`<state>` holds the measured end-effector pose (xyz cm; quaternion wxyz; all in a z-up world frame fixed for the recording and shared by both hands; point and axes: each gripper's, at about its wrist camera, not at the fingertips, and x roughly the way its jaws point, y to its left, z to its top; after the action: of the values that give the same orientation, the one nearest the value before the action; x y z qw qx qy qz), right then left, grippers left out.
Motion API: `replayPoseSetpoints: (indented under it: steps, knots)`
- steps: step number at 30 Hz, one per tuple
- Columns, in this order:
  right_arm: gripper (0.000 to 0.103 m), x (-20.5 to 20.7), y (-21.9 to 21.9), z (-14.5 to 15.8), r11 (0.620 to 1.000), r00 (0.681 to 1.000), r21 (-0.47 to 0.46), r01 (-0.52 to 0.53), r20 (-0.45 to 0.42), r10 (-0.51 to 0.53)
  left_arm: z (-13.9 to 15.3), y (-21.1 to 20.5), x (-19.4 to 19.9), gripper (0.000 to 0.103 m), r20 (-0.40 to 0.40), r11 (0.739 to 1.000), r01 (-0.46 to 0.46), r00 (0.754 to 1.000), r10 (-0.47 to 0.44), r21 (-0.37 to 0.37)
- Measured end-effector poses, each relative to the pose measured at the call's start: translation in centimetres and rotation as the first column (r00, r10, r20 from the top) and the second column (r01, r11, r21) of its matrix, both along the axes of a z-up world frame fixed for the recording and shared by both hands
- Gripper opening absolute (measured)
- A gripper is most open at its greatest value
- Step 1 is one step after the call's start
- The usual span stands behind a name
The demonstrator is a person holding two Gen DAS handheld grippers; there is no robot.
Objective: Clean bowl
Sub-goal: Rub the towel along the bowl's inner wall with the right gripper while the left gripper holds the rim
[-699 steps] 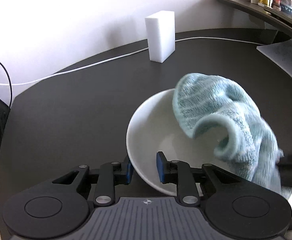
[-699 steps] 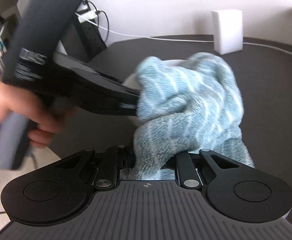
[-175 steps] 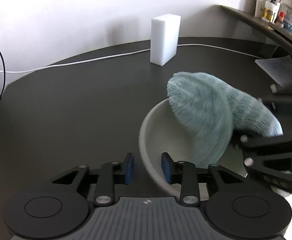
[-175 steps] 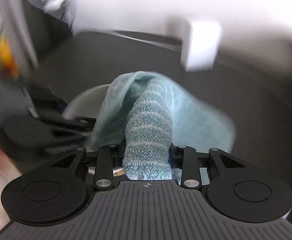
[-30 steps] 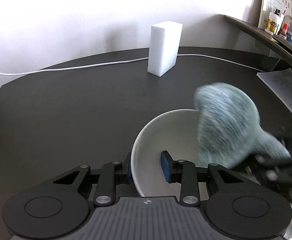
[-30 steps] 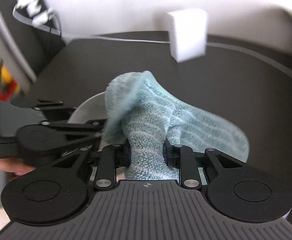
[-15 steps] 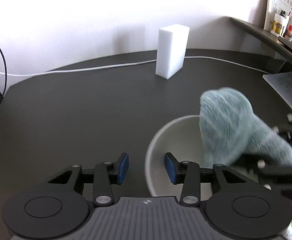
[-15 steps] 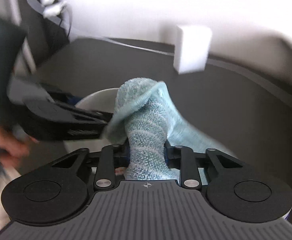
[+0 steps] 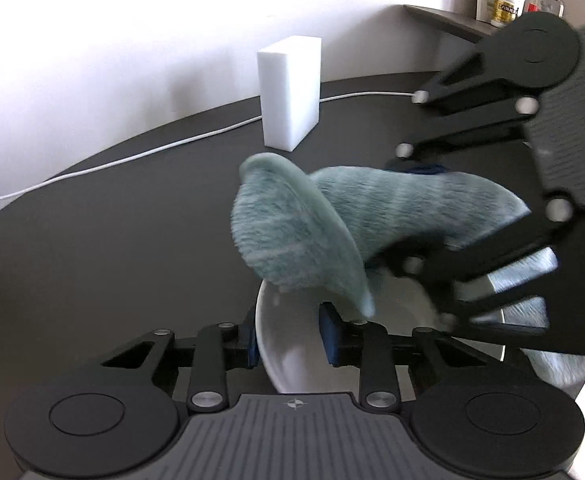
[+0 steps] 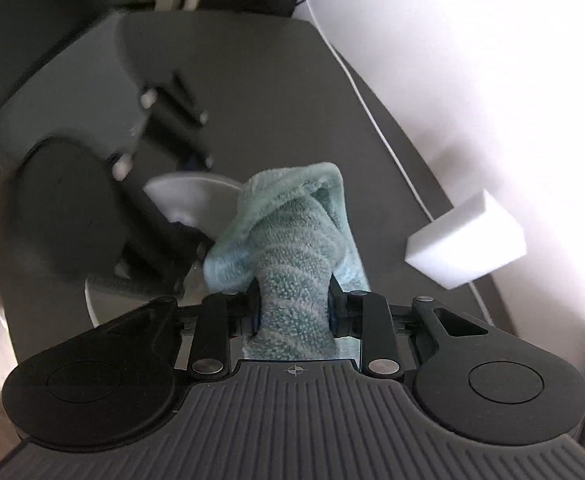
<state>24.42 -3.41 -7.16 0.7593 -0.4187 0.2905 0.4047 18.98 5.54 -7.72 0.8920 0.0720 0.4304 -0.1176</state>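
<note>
Teal striped terry cloth (image 10: 292, 264) is clamped tight in your right gripper (image 10: 293, 312); left gripper (image 9: 288, 334) pinches the rim of the round white ceramic bowl (image 9: 288, 360), tilted above the dark table (image 9: 112, 220). Press the cloth in, sweep the wall — bowl looks empty otherwise.

Left wrist view: far half of bowl (image 9: 292, 344) hidden behind towel (image 9: 292, 232) and right tongs (image 9: 420, 168); both motion-blurred. Towel's lower end cut off at right frame edge. Shelf bottles (image 9: 506, 0) too small to read.

Right wrist view: left tongs (image 10: 196, 164) smeared by blur; bowl (image 10: 188, 196) mostly covered by them and towel (image 10: 292, 248). Sponge block (image 10: 466, 236) soft-edged.
</note>
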Motion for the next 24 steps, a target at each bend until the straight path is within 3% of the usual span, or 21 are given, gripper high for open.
replayPoseSetpoints:
  steps: [3, 5, 7, 9, 10, 13, 16, 19, 20, 22, 24]
  knots:
    - [0.026, 0.6, 0.5, -0.3, 0.997, 0.997, 0.009, 0.080, -0.015, -0.080, 0.0, 0.0, -0.1, 0.028, -0.003, 0.999, -0.035, 0.999, 0.035, -0.012]
    - [0.026, 1.4, -0.2, -0.2, 0.982, 0.981, 0.043, 0.182, -0.077, -0.179, 0.0, -0.1, -0.2, 0.028, -0.002, 0.999, -0.047, 0.999, 0.047, -0.012]
    - [0.026, 2.4, -2.2, 0.0, 0.928, 0.921, 0.116, 0.355, -0.213, -0.326, 0.0, -0.2, -0.2, 0.028, 0.002, 0.998, -0.054, 0.999, 0.054, -0.013]
    - [0.026, 2.8, -4.9, 0.1, 0.822, 0.809, 0.186, 0.538, -0.390, -0.440, 0.0, -0.1, -0.5, 0.028, 0.006, 0.998, -0.062, 0.998, 0.062, -0.017]
    - [0.027, 2.7, -5.6, 0.0, 0.787, 0.772, 0.200, 0.583, -0.438, -0.461, 0.0, -0.1, -0.5, 0.028, 0.006, 0.998, -0.066, 0.998, 0.066, -0.019]
    - [0.031, 1.1, -6.8, -0.5, 0.725, 0.719, 0.234, 0.647, -0.504, -0.479, 0.1, -0.2, -0.7, 0.029, 0.000, 0.997, -0.073, 0.997, 0.073, -0.025]
    - [0.031, -1.0, -6.1, -0.7, 0.740, 0.748, 0.240, 0.628, -0.446, -0.491, 0.3, -0.1, -1.7, 0.029, -0.015, 0.995, -0.095, 0.995, 0.094, -0.031]
    - [0.030, -3.2, -5.0, 0.0, 0.828, 0.833, 0.212, 0.519, -0.345, -0.433, 0.4, 0.1, -2.4, 0.034, -0.034, 0.995, -0.093, 0.995, 0.091, -0.043]
    - [0.028, -3.8, -4.5, 0.1, 0.874, 0.876, 0.188, 0.448, -0.286, -0.387, 0.6, 0.2, -2.6, 0.036, -0.027, 0.995, -0.087, 0.996, 0.086, -0.039]
    - [0.026, -4.5, -3.5, 0.1, 0.947, 0.945, 0.108, 0.302, -0.167, -0.282, 0.8, 0.3, -2.6, 0.040, -0.023, 0.997, -0.068, 0.997, 0.067, -0.032]
    - [0.026, -5.1, -2.5, -0.1, 0.987, 0.985, 0.008, 0.163, -0.062, -0.162, 0.9, 0.1, -2.4, 0.042, -0.016, 0.999, -0.041, 0.999, 0.041, -0.009]
